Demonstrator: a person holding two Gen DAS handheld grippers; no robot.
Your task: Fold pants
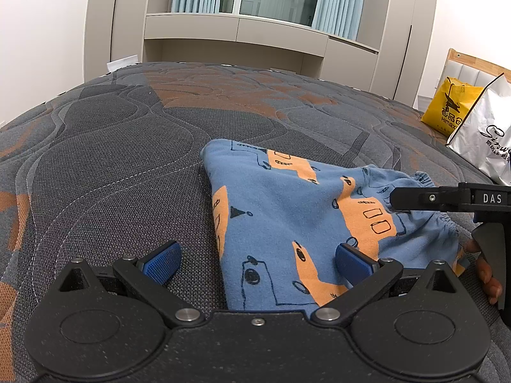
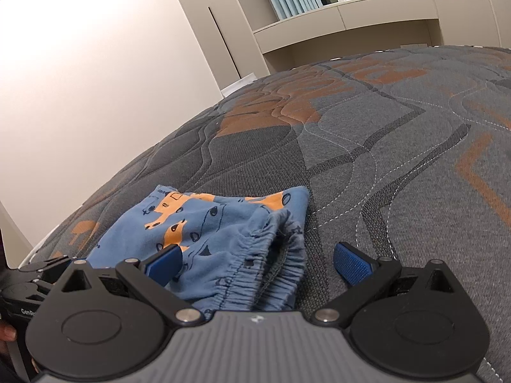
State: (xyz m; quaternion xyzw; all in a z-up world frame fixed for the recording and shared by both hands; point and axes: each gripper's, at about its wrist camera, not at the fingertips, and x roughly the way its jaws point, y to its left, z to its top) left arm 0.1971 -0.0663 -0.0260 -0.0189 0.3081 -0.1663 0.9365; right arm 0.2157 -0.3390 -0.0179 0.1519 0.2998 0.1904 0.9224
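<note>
Lying folded on mattress (image 1: 127, 159): pants (image 1: 287, 223); two bags (image 1: 479, 146) beyond.

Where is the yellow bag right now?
In the left wrist view the yellow bag stands at the far right edge of the mattress, just behind a white bag and well beyond the blue pants.

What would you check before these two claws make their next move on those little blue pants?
1. Left claw open: ok, with no cloth between its blue pads.
2. Right claw open: ok, nothing gripped.
3. Pants on the mattress: ok, lying in a folded bundle.
4. Waistband reachable: ok, the gathered elastic sits just ahead of the right claw.
5. Fold neat: not ok, the waistband is bunched.
6. Bags clear of the pants: ok.
</note>
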